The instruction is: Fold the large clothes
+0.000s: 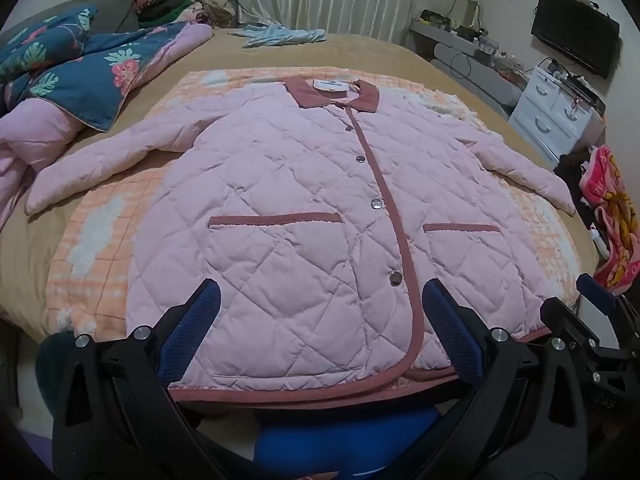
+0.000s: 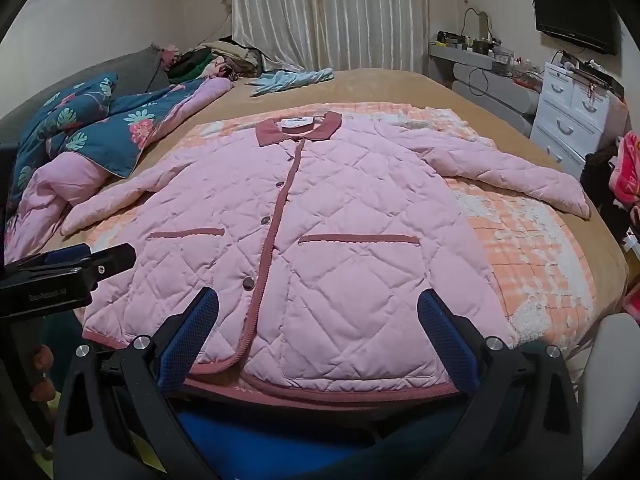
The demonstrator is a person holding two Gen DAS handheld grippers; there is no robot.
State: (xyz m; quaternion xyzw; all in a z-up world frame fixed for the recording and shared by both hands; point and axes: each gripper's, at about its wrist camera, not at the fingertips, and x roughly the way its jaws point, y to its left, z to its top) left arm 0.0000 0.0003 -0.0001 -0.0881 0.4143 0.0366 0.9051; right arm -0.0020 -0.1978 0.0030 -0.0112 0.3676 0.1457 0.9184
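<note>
Quilted pink jacket [image 1: 304, 216] lies flat, buttoned, sleeves spread (no fold yet, seemingly). Left gripper [image 1: 320, 332] and right gripper [image 2: 318, 336] gape empty above the near hem.

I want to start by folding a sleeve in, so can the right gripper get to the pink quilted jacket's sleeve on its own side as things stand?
Probably yes. The right gripper is open and empty, and the pink quilted jacket's sleeve lies flat and uncovered on the orange checked blanket, with nothing between them.

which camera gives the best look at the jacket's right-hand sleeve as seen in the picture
The right wrist view: the sleeve lies whole and large against the blanket. The left wrist view shows that sleeve too, but smaller, squeezed toward the frame's edge.
</note>
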